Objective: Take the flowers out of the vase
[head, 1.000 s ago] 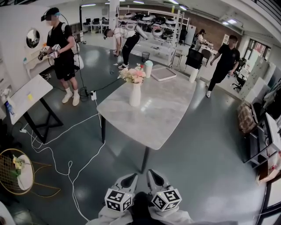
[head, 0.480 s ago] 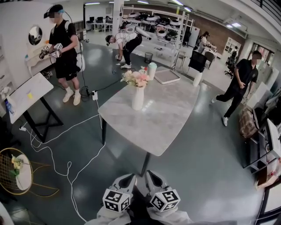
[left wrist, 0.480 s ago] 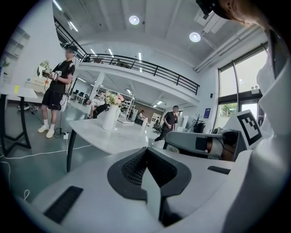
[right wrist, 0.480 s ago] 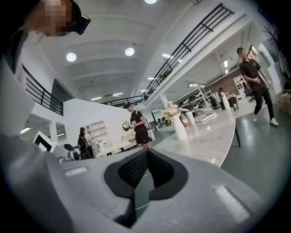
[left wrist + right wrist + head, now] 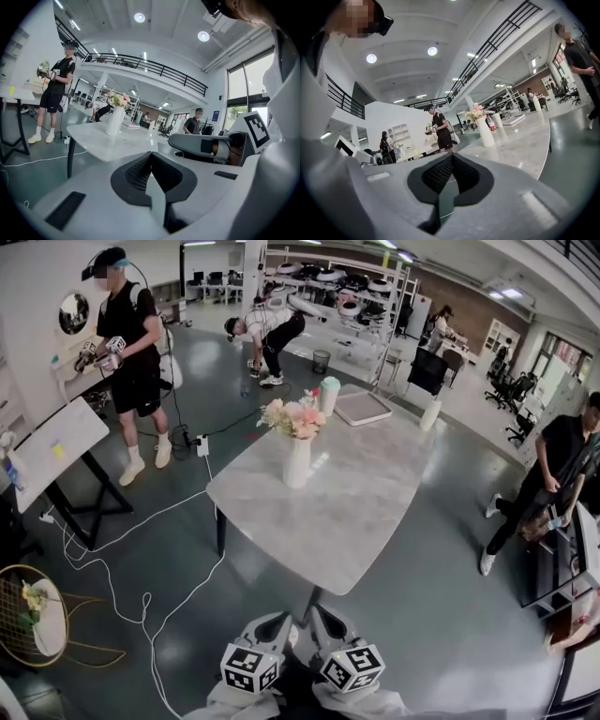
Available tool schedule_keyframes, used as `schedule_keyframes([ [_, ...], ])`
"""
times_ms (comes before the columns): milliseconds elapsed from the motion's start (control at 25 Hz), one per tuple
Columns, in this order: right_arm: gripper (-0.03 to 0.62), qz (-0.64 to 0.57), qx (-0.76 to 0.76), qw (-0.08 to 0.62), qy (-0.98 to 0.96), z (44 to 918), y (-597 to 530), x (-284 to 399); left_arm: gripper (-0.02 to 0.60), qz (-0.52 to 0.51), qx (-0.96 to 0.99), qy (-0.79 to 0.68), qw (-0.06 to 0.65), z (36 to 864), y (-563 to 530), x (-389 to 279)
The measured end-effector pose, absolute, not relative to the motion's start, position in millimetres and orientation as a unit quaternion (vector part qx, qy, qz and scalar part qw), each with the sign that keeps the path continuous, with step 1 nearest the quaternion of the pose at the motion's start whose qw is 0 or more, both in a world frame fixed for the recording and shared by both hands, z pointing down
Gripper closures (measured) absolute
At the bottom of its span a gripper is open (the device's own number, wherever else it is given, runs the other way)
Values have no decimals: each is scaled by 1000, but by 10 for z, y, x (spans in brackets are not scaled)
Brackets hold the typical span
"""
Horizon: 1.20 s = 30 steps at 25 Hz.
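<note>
A white vase [image 5: 298,462] with pink and cream flowers [image 5: 292,416] stands upright on the near-left part of a pale marble table [image 5: 366,512]. Both grippers are low at the bottom of the head view, short of the table's near corner and well away from the vase. My left gripper [image 5: 275,624] is shut and holds nothing, and so is my right gripper [image 5: 325,618]. In the left gripper view the vase [image 5: 114,121] stands far ahead, beyond the closed left gripper [image 5: 150,154]. In the right gripper view the vase [image 5: 484,131] stands far ahead of the closed right gripper [image 5: 451,155].
On the table's far end are a pale green-topped cup [image 5: 329,395], a flat white tray [image 5: 362,407] and a white cylinder [image 5: 430,414]. White cables [image 5: 141,596] trail over the floor at left. A person [image 5: 122,343] stands at the far left, another [image 5: 548,479] at the right.
The table and vase have come nearer in the head view as both grippers moved towards them. The person at the right has walked nearer. Both grippers stay shut.
</note>
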State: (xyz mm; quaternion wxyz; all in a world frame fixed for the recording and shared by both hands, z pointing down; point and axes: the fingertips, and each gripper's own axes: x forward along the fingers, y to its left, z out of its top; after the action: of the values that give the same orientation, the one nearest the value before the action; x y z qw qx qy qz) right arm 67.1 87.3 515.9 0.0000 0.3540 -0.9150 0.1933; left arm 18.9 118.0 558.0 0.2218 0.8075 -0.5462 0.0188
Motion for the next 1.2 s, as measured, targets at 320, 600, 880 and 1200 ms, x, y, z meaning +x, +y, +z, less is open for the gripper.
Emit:
schedule_keyframes([
  [320,594,191,349,-8,-917,5084,164,428,578,17,804,-555,214,5519,497,-69],
  [600,594,191,345,-13,-919,4983,-371,187,578,15,793,-573,206,5388,-4,-408],
  [880,594,187,344,-18,-920,4989,-822,101,578,15,790,-578,201,5398,-424,-533],
  [1200,594,183,347,-16,-920,5106,-1282,-40,578,15,796,-572,200,5507,-923,-679],
])
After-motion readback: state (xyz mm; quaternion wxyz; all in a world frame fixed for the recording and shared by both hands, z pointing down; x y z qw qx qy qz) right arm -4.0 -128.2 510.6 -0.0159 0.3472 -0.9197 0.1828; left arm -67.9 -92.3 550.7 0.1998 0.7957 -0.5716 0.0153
